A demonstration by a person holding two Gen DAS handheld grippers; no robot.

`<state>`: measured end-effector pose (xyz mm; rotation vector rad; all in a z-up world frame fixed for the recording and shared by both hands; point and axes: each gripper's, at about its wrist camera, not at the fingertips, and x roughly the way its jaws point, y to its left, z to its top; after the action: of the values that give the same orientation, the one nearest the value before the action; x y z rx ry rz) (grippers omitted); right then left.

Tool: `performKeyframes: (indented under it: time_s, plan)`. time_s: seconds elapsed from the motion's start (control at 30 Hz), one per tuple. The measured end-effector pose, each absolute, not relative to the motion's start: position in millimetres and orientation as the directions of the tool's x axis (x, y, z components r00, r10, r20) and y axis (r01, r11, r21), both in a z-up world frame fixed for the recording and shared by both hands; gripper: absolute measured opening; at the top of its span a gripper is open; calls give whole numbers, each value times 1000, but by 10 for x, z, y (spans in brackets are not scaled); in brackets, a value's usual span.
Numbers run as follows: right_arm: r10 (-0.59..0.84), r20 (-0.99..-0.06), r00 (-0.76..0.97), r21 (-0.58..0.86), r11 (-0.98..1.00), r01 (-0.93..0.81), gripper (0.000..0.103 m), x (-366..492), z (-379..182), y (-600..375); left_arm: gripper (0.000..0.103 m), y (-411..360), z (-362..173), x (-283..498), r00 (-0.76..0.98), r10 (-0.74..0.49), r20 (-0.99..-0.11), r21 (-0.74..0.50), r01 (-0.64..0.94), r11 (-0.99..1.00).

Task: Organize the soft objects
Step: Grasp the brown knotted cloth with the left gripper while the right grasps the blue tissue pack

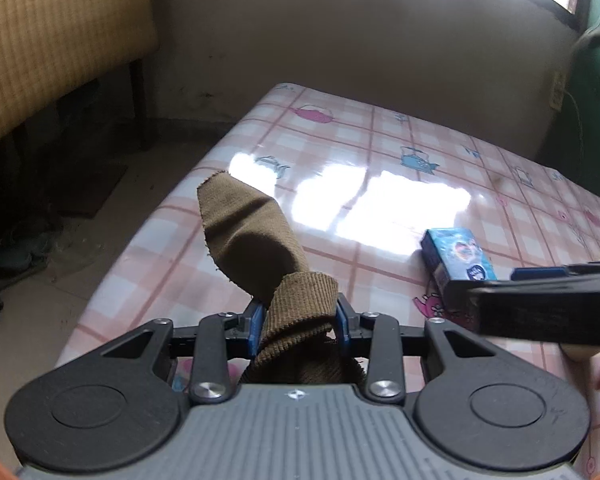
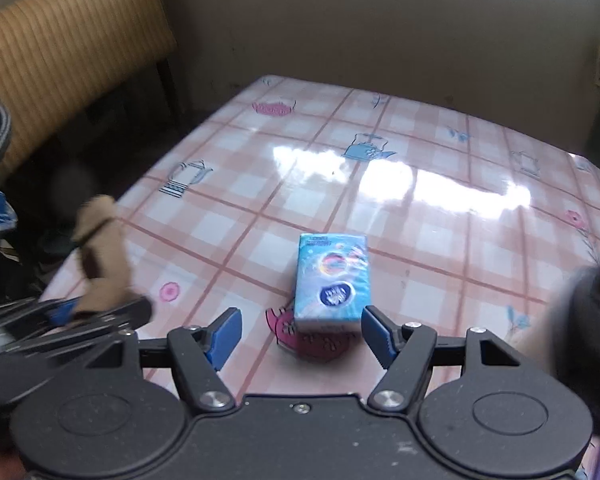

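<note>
The left gripper (image 1: 300,320) pinches the brown sock (image 1: 256,240), its free end standing above the checked tablecloth (image 1: 380,152). The right gripper (image 2: 300,334) stands spread, pads clear of the blue tissue pack (image 2: 330,278) lying on the cloth just ahead.

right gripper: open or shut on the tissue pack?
Open. The right gripper has its blue pads spread either side of the tissue pack, with gaps showing; the pack rests on the table.
</note>
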<state>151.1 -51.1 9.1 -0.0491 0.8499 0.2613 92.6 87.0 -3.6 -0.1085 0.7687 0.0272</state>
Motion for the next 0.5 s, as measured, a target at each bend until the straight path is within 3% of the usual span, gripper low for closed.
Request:
performKeyframes:
  time_s: [0.13, 0.4, 0.5]
  plan:
    - [148, -768, 623, 14, 977, -214, 79, 1757, -48, -416, 36, 853, -36, 982, 712, -14, -702, -88, -68, 994]
    - [30, -777, 629, -88, 984, -156, 94, 1939, -236, -283, 37, 833, -51, 1052, 711, -31, -702, -105, -60, 993]
    - [74, -790, 608, -4, 992, -126, 92, 1967, -254, -311, 37, 836, -64, 1043, 709, -30, -705, -107, -65, 992]
